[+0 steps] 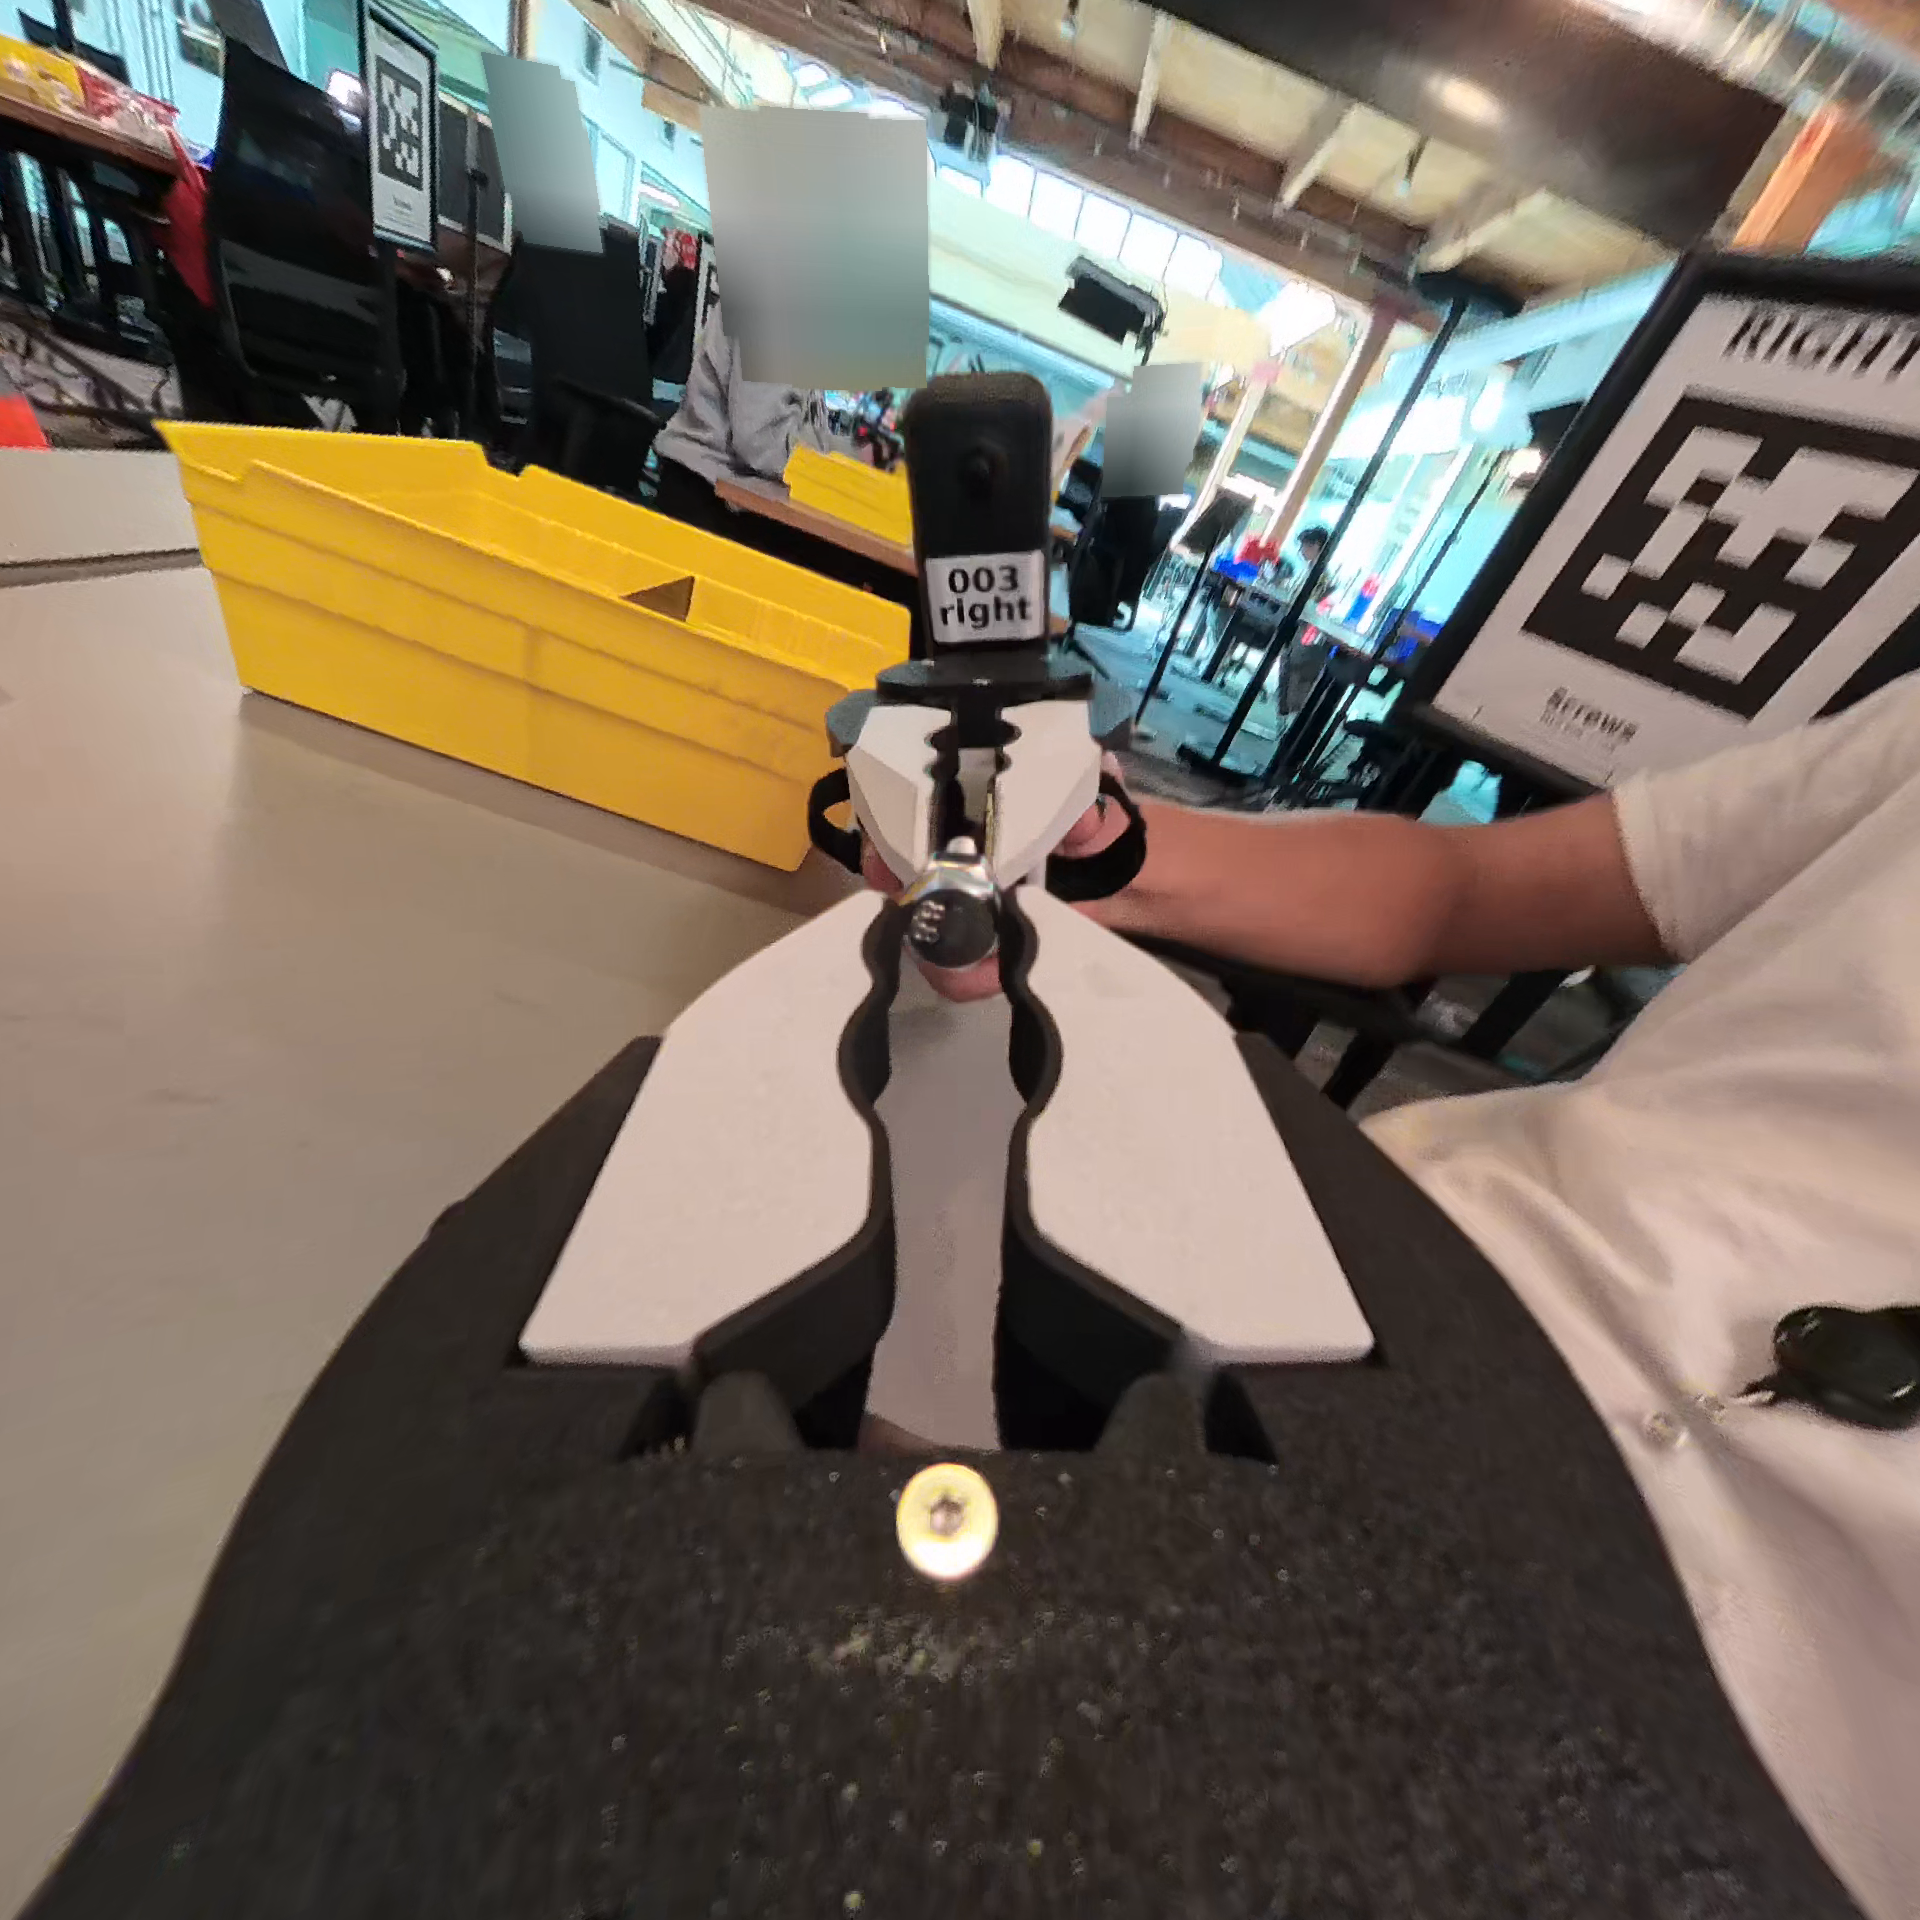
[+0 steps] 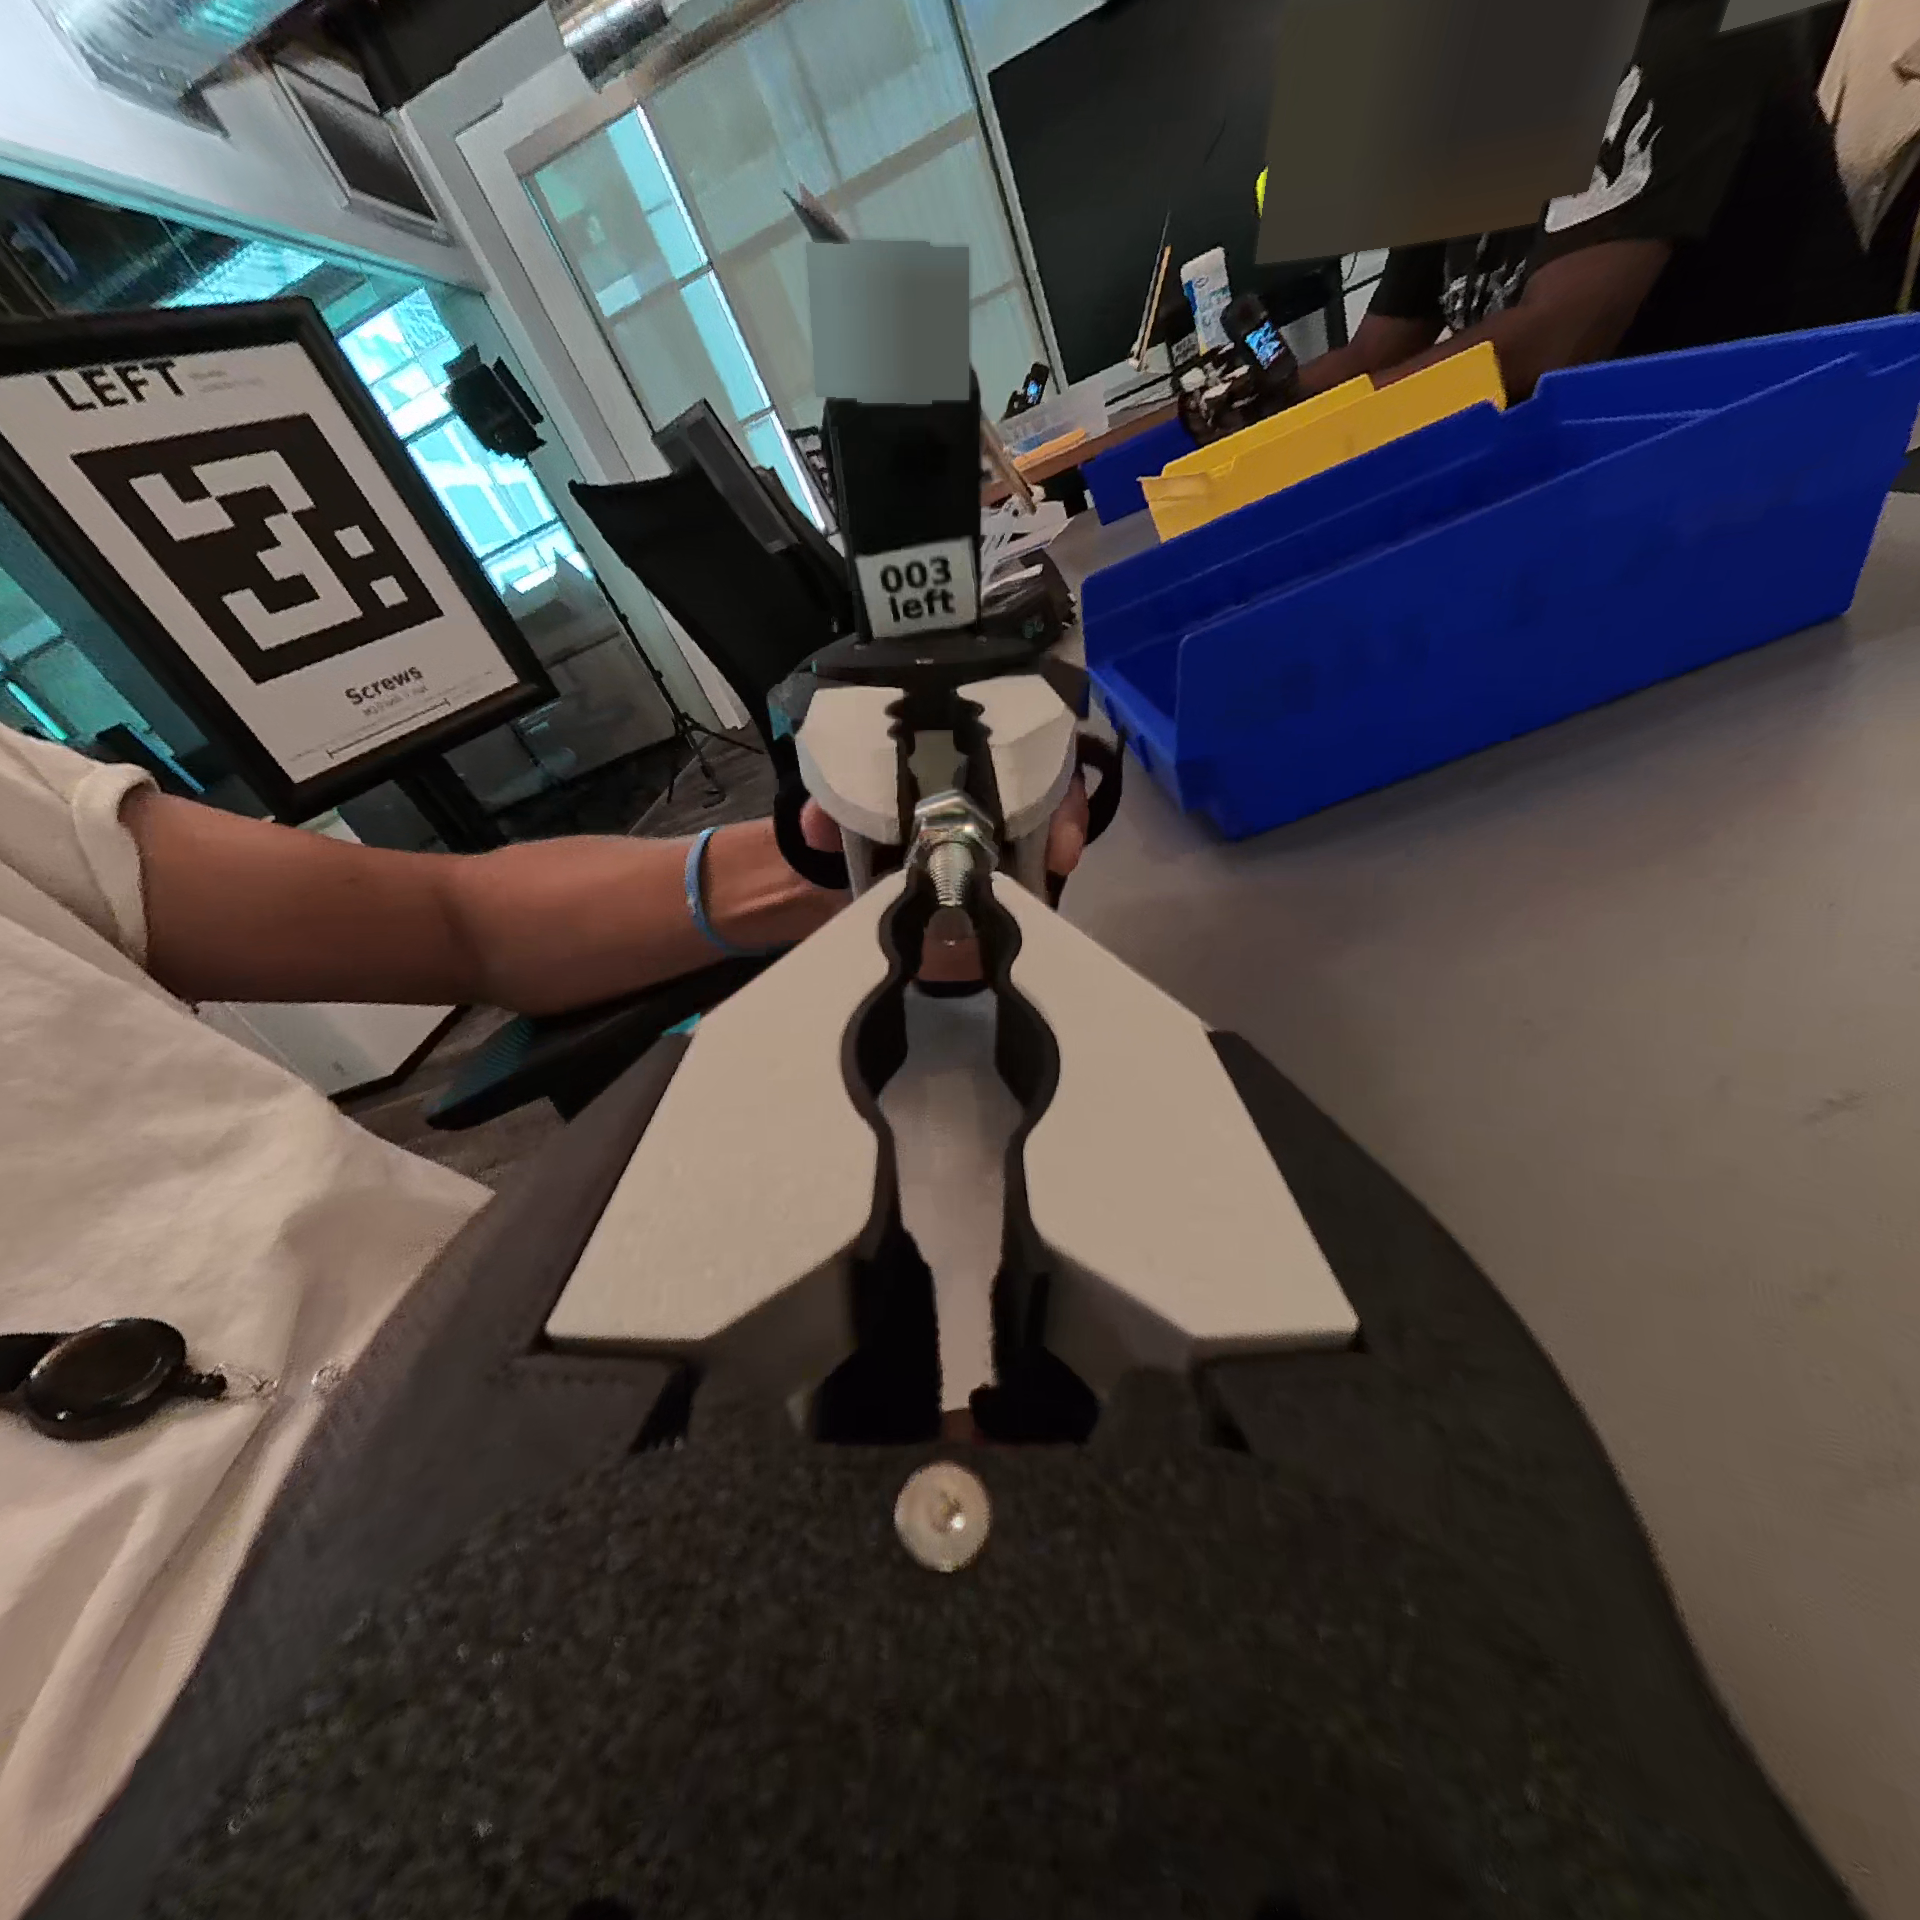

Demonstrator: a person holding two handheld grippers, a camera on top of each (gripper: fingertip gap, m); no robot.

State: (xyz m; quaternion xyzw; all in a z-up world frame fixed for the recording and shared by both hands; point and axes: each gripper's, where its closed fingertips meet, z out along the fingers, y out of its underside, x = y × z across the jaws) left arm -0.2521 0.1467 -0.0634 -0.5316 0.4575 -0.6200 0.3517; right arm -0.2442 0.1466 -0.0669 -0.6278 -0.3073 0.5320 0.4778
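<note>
Left wrist view looks across a pale grey surface (image 1: pixel 312 1039) toward a yellow bin (image 1: pixel 499 613) lying on it, with the left tongs (image 1: pixel 951 925) narrowed on the head of a silver bolt (image 1: pixel 951 920), the black pads (image 1: pixel 871 940) pressed against its sides. Facing them, tip to tip, the right tongs (image 1: pixel 961 847) come in from the far side, held by a hand (image 1: pixel 1081 842) whose bare forearm runs off to a white shirt (image 1: pixel 1714 1143) at the right edge. A hex nut (image 1: pixel 956 871) sits on the bolt just behind the head, right at the meeting point of the two pairs of tongs. Right wrist view shows the same bolt from the other end: the threaded shank (image 2: pixel 948 868) points at the camera and the right tongs (image 2: pixel 948 920) are drawn narrow around its tip, though whether their pads actually press on the thread I cannot tell. Behind it the nut (image 2: pixel 951 816) sits against the left tongs (image 2: pixel 951 800). On this side the surface (image 2: pixel 1507 1039) carries a long blue bin (image 2: pixel 1507 623), with a second yellow bin (image 2: pixel 1320 447) behind it. The room is an open workshop: exposed ceiling beams (image 1: pixel 1195 135), glass partitions (image 2: pixel 779 260), black chairs (image 1: pixel 291 239), framed boards with black-and-white marker patterns (image 2: pixel 260 540) standing on either side, and other people at a farther table (image 2: pixel 1143 416).
</note>
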